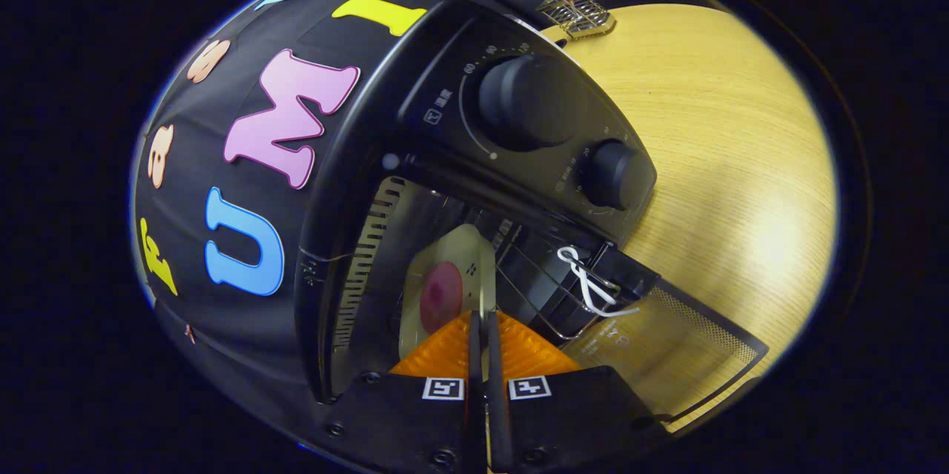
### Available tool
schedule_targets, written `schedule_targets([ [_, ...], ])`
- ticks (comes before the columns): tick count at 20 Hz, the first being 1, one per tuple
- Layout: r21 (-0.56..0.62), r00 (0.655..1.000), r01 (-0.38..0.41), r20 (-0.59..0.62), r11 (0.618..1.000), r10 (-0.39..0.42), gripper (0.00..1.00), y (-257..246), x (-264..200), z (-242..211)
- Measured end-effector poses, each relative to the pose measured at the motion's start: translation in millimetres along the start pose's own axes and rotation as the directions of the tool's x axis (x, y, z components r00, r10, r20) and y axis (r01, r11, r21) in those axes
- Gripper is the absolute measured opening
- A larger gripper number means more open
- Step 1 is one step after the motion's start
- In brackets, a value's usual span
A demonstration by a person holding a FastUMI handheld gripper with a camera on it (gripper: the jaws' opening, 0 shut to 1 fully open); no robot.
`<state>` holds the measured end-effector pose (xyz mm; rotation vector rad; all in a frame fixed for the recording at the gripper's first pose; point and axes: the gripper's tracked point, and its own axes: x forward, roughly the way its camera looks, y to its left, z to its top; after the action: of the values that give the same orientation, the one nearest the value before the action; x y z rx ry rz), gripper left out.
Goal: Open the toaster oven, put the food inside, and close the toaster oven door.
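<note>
Inside the toaster oven (474,162), its door (667,348) hanging open over the wooden bench (726,162), sits the plate of food (445,288), gripped at its near edge by the hand-held gripper's (482,322) narrowly pinched fingers.

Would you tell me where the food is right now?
The food sits inside the open toaster oven, just beyond the tool, whose fingers are closed.

claw (482,326) | fingers pressed together, only a thin slit between | pointing toward 12 o'clock, rolled sideways
</note>
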<state>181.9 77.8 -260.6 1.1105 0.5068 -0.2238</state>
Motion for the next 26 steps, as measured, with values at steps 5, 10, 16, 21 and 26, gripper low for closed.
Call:
schedule_targets([
  [5, -0.033, 0.998, -0.056, 0.034, 0.998, 0.057, 0.47, 13.8, -12.1, 5.9],
  [10, -0.091, 0.997, -0.079, -0.006, 0.993, 0.079, 0.87, 15.1, -30.5, -8.6],
  [16, -0.209, 0.996, -0.09, -0.046, 0.974, 0.082, 0.99, 17.9, -72.5, -26.8],
  [21, -0.369, 0.993, -0.086, -0.106, 0.926, 0.05, 0.99, 10.1, -113.5, -45.0],
  [26, -0.577, 0.987, -0.05, -0.153, 0.815, -0.047, 0.99, -21.8, -141.4, -66.2],
])
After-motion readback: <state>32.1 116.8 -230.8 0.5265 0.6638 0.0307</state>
